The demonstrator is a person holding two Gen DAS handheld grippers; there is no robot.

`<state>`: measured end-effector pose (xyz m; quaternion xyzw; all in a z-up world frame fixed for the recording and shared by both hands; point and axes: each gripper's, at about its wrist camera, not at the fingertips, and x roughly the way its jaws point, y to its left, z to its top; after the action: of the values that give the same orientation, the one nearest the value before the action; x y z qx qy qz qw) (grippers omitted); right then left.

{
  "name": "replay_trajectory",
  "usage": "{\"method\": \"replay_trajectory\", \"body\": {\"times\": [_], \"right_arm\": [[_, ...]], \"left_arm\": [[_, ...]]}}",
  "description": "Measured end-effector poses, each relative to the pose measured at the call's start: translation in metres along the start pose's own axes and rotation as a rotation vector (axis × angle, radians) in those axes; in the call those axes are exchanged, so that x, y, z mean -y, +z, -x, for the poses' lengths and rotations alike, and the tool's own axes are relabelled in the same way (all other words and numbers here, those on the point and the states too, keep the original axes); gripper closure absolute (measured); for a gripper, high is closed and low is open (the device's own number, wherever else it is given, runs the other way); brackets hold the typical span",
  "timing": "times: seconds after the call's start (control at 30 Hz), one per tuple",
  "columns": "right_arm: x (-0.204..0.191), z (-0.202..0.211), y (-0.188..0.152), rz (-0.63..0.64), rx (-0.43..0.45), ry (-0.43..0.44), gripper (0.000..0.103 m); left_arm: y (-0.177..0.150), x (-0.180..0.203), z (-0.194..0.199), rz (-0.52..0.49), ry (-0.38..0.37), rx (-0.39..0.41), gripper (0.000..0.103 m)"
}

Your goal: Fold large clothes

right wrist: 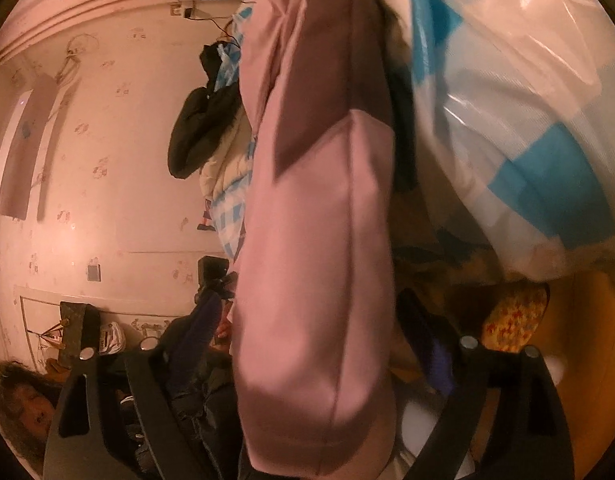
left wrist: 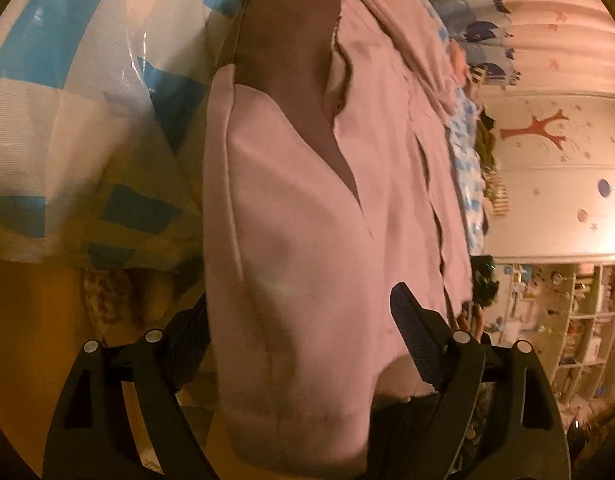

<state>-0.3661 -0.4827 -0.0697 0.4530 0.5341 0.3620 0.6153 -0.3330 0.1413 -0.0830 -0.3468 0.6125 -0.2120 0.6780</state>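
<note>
Pink fabric fills the near middle of the left wrist view: a large pink garment (left wrist: 307,240) with a dark brown panel (left wrist: 287,60) at its upper part runs from the top of the picture down between the two black fingers of the left gripper (left wrist: 299,320). Its right finger, with a blue pad (left wrist: 415,336), lies against the cloth's right edge, while the left finger is mostly hidden behind the fold; the jaws stand wide apart and whether the pads press on the cloth cannot be told. To the left of the garment lies blue-and-white checked bedding (left wrist: 67,80) under shiny plastic, with an orange-brown surface (left wrist: 35,320) below it. To the right are a curtain with whale prints (left wrist: 475,8), a wall with a red tree decal (left wrist: 539,128) and white shelves (left wrist: 579,320) crowded with small things. In the right wrist view the same pink garment (right wrist: 315,280) with its brown panel (right wrist: 327,72) hangs down the middle, between the fingers of the right gripper (right wrist: 319,332). These jaws stand about half open around the thick fold, and again the cloth hides the pads' contact, so a grip cannot be told. The checked bedding (right wrist: 527,120) lies to the right, a yellow flowered cushion (right wrist: 515,320) below it. A dark jacket (right wrist: 199,120) hangs by the patterned wall (right wrist: 107,140), and part of a person (right wrist: 19,400) shows at the lower left.
</note>
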Motion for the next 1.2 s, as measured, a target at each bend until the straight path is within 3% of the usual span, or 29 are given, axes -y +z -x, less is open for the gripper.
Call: {"method": "replay_trajectory", "body": {"times": [0.03, 0.1, 0.17, 0.27, 0.5, 0.6, 0.7, 0.9, 1.2], "right_arm": [[-0.001, 0.000, 0.000, 0.008, 0.002, -0.004, 0.062], [-0.005, -0.001, -0.003, 0.033, 0.019, -0.033, 0.072], [-0.012, 0.000, -0.007, 0.057, 0.043, -0.046, 0.075], [-0.026, 0.009, -0.014, 0.089, 0.107, 0.013, 0.076], [-0.068, 0.033, -0.040, 0.194, 0.182, 0.165, 0.077], [-0.075, 0.045, -0.065, 0.220, 0.220, 0.239, 0.077], [-0.064, 0.046, -0.087, 0.206, 0.236, 0.273, 0.077], [-0.005, 0.030, -0.113, 0.066, 0.254, 0.315, 0.077], [-0.047, 0.041, -0.089, 0.175, 0.325, 0.467, 0.077]], "left_arm": [[-0.001, 0.000, -0.001, 0.007, 0.010, 0.007, 0.030], [-0.002, 0.003, -0.007, 0.014, 0.029, 0.002, 0.072], [-0.003, 0.005, -0.001, 0.001, 0.051, 0.033, 0.082], [-0.009, 0.022, 0.015, -0.021, 0.055, 0.092, 0.090], [-0.044, 0.075, 0.081, -0.131, -0.023, 0.204, 0.092], [-0.061, 0.079, 0.102, -0.149, -0.054, 0.224, 0.092], [-0.079, 0.053, 0.102, -0.105, -0.072, 0.207, 0.092], [-0.097, -0.016, 0.062, 0.065, -0.127, 0.160, 0.092], [-0.082, 0.028, 0.113, -0.018, -0.253, 0.358, 0.092]]}}
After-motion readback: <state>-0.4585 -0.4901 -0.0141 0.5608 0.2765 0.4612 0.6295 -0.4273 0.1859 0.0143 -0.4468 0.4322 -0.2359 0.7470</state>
